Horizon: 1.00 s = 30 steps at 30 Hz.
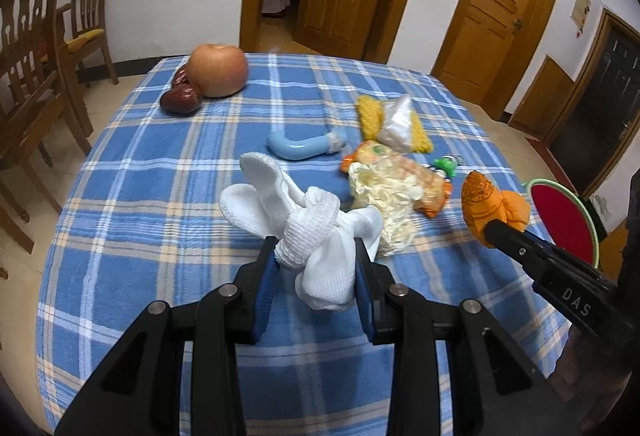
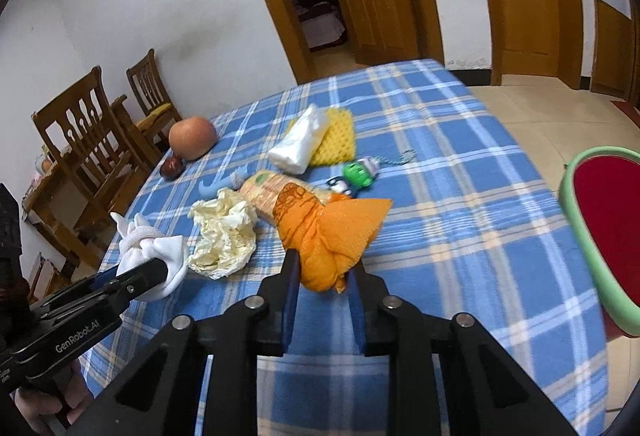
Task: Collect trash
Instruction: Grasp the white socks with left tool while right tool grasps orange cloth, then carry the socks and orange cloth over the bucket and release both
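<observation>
Up close in the left wrist view, the left hand-held gripper (image 1: 316, 268) is clamped on a knotted white cloth bundle (image 1: 304, 228), its blue pads pressing both sides of the knot, held just above the blue plaid tabletop (image 1: 140, 220). Beyond it lie a crumpled cream plastic bag (image 1: 390, 192), a blue curved handle (image 1: 304, 146) and a yellow sponge (image 1: 370, 116) under a white packet (image 1: 398, 124). An apple (image 1: 218, 70) sits at the far left corner beside dark red dates (image 1: 180, 98). At right, the right hand-held gripper (image 1: 490, 232) grips an orange bundle (image 1: 490, 206).

Next, in the right wrist view, the right hand-held gripper (image 2: 324, 272) is clenched on the orange bundle (image 2: 328, 232), lifted off the tabletop (image 2: 460, 220). A green toy keychain (image 2: 358, 174) lies behind it. At left, the left hand-held gripper (image 2: 160, 268) holds the white cloth bundle (image 2: 156, 248). A red bin with a green rim (image 2: 576, 236) stands at the right edge.
</observation>
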### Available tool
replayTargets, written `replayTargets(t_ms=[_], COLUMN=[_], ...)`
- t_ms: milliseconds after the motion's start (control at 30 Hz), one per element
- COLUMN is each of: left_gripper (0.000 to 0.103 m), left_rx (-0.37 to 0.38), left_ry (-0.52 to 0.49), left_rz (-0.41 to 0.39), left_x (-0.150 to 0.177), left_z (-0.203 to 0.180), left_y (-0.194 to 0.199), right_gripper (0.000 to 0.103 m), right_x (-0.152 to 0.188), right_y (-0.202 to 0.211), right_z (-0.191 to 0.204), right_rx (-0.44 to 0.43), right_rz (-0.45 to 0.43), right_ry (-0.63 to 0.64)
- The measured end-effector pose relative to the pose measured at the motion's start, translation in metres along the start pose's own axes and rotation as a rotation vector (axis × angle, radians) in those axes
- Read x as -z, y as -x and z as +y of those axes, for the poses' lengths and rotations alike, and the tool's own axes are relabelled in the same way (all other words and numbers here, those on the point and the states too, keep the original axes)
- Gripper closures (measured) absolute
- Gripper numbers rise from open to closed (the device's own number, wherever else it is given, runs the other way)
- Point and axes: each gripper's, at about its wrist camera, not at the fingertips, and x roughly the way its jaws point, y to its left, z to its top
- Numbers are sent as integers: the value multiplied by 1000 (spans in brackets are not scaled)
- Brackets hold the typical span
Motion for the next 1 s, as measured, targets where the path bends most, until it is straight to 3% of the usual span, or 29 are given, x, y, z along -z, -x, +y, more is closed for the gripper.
replayTargets(t_ms=[1000], left_gripper=[68], left_rx=[198], left_ry=[-238], left_rz=[0], left_x=[-18], left_z=[-139], left_y=[4], right_gripper=[78], right_x=[7], right_y=[94], right_z=[-106], right_rx=[172], right_rz=[-166], right_ry=[-175])
